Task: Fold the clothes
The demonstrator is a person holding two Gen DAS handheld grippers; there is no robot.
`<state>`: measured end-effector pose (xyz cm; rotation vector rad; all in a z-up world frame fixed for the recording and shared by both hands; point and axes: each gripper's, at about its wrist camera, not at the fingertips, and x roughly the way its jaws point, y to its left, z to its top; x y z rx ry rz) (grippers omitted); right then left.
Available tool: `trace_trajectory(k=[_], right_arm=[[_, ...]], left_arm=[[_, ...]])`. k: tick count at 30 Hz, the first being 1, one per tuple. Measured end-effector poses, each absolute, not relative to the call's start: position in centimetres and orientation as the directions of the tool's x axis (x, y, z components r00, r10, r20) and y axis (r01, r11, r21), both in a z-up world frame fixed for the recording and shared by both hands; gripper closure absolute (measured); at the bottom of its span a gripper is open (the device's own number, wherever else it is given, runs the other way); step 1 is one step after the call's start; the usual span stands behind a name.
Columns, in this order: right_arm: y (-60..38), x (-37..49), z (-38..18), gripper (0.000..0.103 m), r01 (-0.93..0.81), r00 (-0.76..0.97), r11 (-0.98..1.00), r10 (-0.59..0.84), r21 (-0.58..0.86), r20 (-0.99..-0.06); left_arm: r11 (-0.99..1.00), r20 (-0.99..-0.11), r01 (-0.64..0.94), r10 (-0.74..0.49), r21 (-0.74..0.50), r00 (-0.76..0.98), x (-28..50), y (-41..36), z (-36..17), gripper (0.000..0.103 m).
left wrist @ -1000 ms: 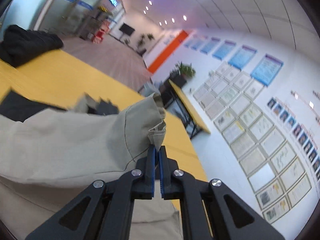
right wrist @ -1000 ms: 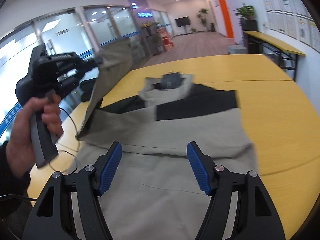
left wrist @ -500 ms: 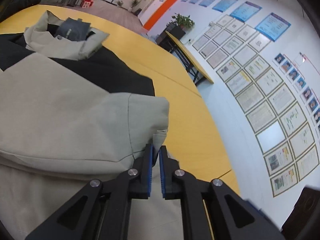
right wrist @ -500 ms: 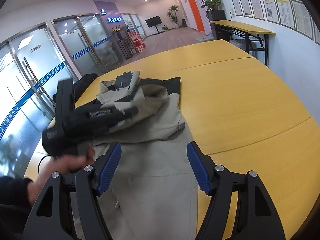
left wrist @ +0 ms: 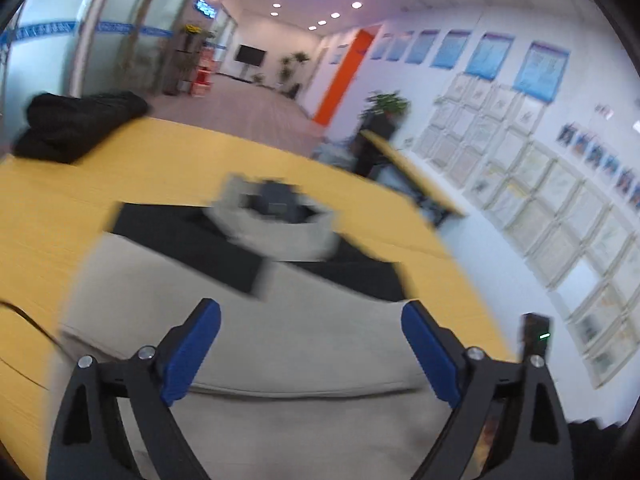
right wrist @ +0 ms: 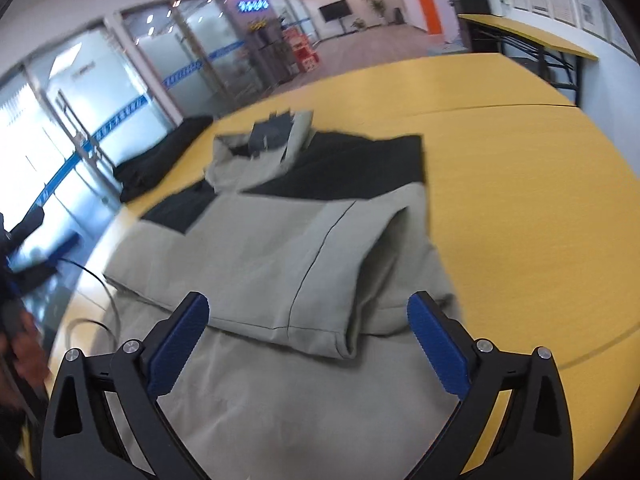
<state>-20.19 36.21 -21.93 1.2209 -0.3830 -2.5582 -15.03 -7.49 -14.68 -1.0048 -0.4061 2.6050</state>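
A beige and black jacket (right wrist: 280, 248) lies flat on the yellow table (right wrist: 520, 184), collar at the far end. One beige sleeve (right wrist: 332, 272) is folded across its body, cuff toward the right. It also shows blurred in the left wrist view (left wrist: 280, 340). My left gripper (left wrist: 310, 348) is open and empty above the jacket's near part. My right gripper (right wrist: 308, 344) is open and empty just above the folded sleeve's near edge.
A black garment (left wrist: 76, 124) lies at the table's far left, also in the right wrist view (right wrist: 160, 156). A black cable (right wrist: 100, 304) runs off the table's left edge. A second yellow table (right wrist: 528, 36) stands by the wall at the back right.
My left gripper carried the sleeve across the jacket, let it go and opened, then drew back. The sleeve now lies folded over the body. The right gripper stayed open.
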Motion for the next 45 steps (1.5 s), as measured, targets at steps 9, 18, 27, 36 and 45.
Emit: trace_trajectory(k=[9, 18, 27, 36, 45], right_arm=[[34.3, -23.4, -23.5, 0.096, 0.075, -0.622, -0.970, -0.228, 0.233, -0.749], [36.2, -24.9, -25.6, 0.096, -0.019, -0.556, -0.997, -0.057, 0.081, -0.830], [35.4, -25.3, -24.7, 0.067, 0.001, -0.506, -1.000, 0.016, -0.019, -0.862], [31.7, -20.9, -21.6, 0.037, 0.160, -0.605, -0.987, -0.115, 0.022, -0.788], [31.5, -11.8, -19.6, 0.025, 0.183, -0.532, -0.965, -0.257, 0.186, -0.807]], left_arm=[[-0.902, -0.756, -0.062, 0.394, -0.427, -0.523, -22.2, -16.4, -25.0, 0.011], [-0.766, -0.694, -0.038, 0.600, -0.641, -0.398, -20.6, -11.9, -27.6, 0.007], [-0.768, -0.649, -0.047, 0.570, -0.638, -0.503, -21.1, -14.4, -22.1, 0.007], [-0.883, -0.787, -0.053, 0.442, -0.466, -0.430, -22.4, -14.3, -26.3, 0.003], [-0.913, -0.799, -0.187, 0.409, -0.364, -0.440, -11.3, -15.7, -16.0, 0.011]])
